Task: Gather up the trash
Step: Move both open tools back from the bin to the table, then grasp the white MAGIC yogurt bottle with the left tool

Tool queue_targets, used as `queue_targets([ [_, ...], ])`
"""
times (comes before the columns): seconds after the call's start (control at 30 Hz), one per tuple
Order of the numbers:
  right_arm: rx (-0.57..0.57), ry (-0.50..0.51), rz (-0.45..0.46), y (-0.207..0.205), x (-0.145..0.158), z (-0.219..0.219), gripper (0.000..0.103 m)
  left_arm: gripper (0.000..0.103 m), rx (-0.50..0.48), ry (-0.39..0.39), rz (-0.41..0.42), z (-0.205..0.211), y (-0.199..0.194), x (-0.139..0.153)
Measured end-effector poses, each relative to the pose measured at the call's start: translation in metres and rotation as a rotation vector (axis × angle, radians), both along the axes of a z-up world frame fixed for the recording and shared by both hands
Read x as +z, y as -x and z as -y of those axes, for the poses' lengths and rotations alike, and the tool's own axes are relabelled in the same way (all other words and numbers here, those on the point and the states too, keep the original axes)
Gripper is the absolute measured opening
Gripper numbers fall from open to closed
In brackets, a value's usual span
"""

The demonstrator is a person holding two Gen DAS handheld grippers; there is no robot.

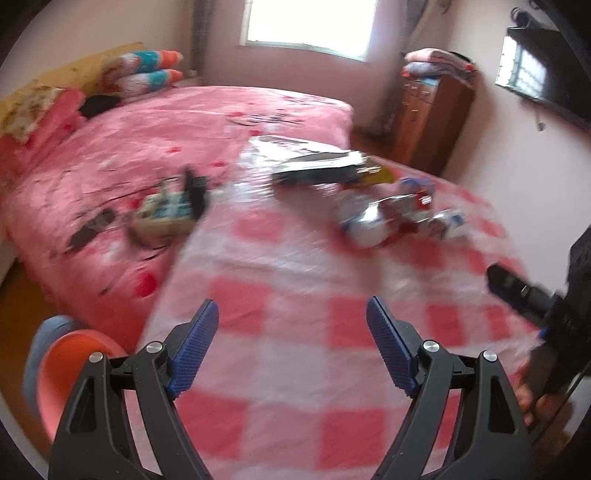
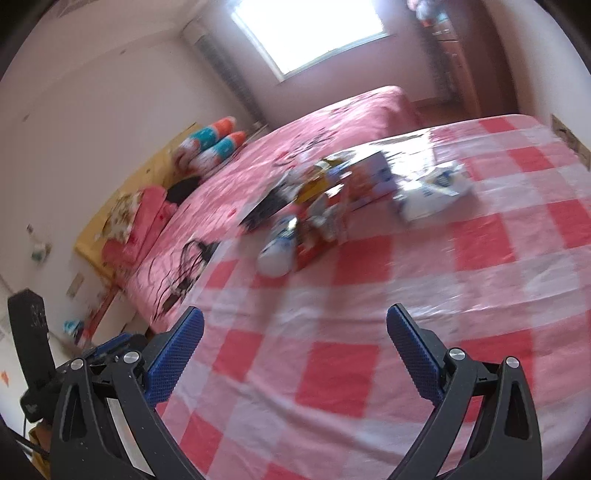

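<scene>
Closest to the left wrist camera, the left claw [image 1: 292,314] stands with its 2 blue ribbed pads [image 1: 195,343] wide apart and nothing between them, above a red-and-white checked plastic sheet [image 1: 295,295] that covers a table. Ahead of the claw and a little to its right lies the trash [image 1: 391,214]: blurred white, red and blue wrappers in a loose heap. Farther ahead, behind that heap, lies a flat dark and white package [image 1: 314,162] with a yellow packet just beside it. Ahead and to the left, past the sheet's edge, a pink bed [image 1: 166,122] carries a small box-like thing [image 1: 166,210], too blurred to name. Low at the left of the claw sits an orange rounded object [image 1: 79,350]. At the far right edge a dark part of the other gripper [image 1: 524,295] and a hand [image 1: 532,391] show

Nearest the right wrist camera, the right claw [image 2: 295,317] is likewise spread wide and empty, over the same checked sheet [image 2: 369,314]. Ahead of it and slightly left lies the trash pile [image 2: 314,218] of crumpled wrappers and cartons, touching one another. Just to the right of that pile sits a white bag with blue print [image 2: 432,192]. Beyond and to the left runs the pink bed [image 2: 295,147], with striped pillows [image 2: 210,144] at its far end below a bright window [image 2: 306,33]
</scene>
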State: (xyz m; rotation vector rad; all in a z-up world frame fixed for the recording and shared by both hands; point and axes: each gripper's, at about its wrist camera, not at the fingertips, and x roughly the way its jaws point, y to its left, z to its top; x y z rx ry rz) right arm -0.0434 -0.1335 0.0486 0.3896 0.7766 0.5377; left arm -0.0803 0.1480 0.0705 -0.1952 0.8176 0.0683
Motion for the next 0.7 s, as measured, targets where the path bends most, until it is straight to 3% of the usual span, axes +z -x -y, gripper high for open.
queue_targets([
  [0.27,-0.083,-0.019,-0.007,-0.009,-0.003,0.036,0.098,0.082,-0.063,0.085,-0.049,0.045,-0.096,-0.013],
  [0.43,-0.079,-0.019,-0.009,-0.010,-0.005,0.045,0.098,0.082,-0.029,0.108,-0.086,0.056,-0.144,-0.032],
  [0.7,-0.074,-0.034,-0.026,-0.012,-0.007,0.051,0.098,0.077,0.047,0.099,-0.131,0.050,-0.181,-0.057],
])
